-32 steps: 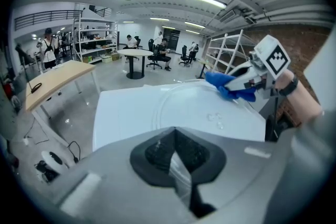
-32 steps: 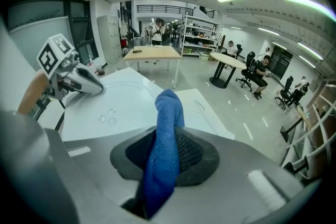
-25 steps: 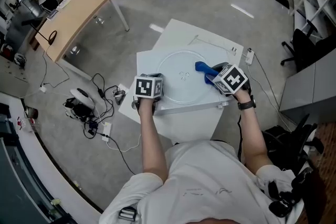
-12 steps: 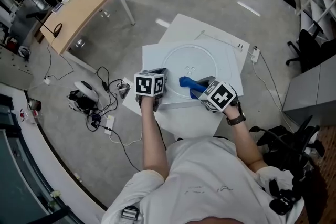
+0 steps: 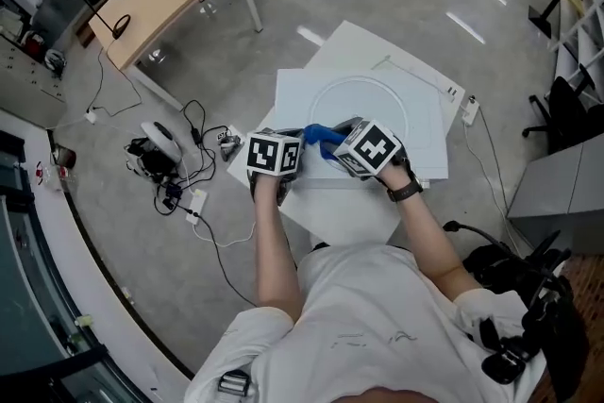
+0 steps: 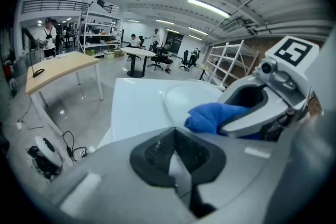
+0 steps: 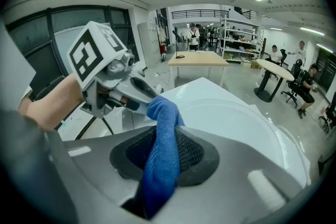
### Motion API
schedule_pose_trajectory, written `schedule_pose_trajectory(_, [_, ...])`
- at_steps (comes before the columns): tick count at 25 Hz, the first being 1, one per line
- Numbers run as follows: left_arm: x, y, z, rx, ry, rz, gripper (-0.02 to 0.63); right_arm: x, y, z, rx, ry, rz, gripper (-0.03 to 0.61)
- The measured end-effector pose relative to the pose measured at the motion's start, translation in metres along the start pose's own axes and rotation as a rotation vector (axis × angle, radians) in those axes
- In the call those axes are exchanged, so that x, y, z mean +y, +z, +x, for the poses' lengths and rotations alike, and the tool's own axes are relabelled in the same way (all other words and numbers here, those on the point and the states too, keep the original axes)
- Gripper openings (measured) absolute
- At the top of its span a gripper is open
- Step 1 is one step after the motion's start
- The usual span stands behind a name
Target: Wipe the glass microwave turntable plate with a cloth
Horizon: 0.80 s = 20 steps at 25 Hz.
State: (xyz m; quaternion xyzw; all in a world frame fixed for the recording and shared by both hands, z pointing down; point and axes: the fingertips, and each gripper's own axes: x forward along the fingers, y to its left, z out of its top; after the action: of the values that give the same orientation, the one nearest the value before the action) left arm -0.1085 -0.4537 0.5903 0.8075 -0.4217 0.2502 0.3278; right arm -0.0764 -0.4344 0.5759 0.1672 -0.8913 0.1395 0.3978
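Step in hand: wiping the plate point(image 5: 373, 109) with the cloth point(image 7: 164, 113). The plate lies flat on the white table point(image 5: 297, 99). The cloth sits at the plate's near-left rim, between my two grippers.

Tool condition:
- My right gripper point(image 7: 160, 157) is clamped on the cloth. A twisted fold runs up between the jaws and bunches out past the tips.
- My left gripper point(image 6: 176, 160) has its jaws together with nothing visible between them. It sits at the near edge of the table, just beside the cloth (no view tells me whether it touches the plate's rim).

Procedure, as I judge it:
1. I lower the bunched end of the cloth onto the glass so that fabric, not the jaw tips, makes contact. Hard tips on glass risk a scratch or a chip.
2. I sweep in overlapping arcs from the near rim across the centre to the far rim. Most of the glass lies beyond the cloth, so I take most of the surface as still to be covered.
3. I use light, even pressure. The plate rests loose on a smooth table and will probably slide or spin under a hard push, so I brace its near rim with the left gripper.
4. I watch the hold. Only a narrow fold is pinched, and if it starts to pull out I stop and regrip.
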Motion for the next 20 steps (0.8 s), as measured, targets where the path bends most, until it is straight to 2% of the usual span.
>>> schedule_pose_trajectory(11, [-0.005, -0.001, 0.003, -0.002, -0.003, 0.011, 0.0, -0.086, 0.043, 0.04, 0.018, -0.129, 0.058, 0.089])
schedule_pose_trajectory(20, [0.0, -0.005, 0.001, -0.004, 0.023, 0.019, 0.0, -0.168, 0.025, 0.011, 0.012, -0.304, 0.093, 0.096])
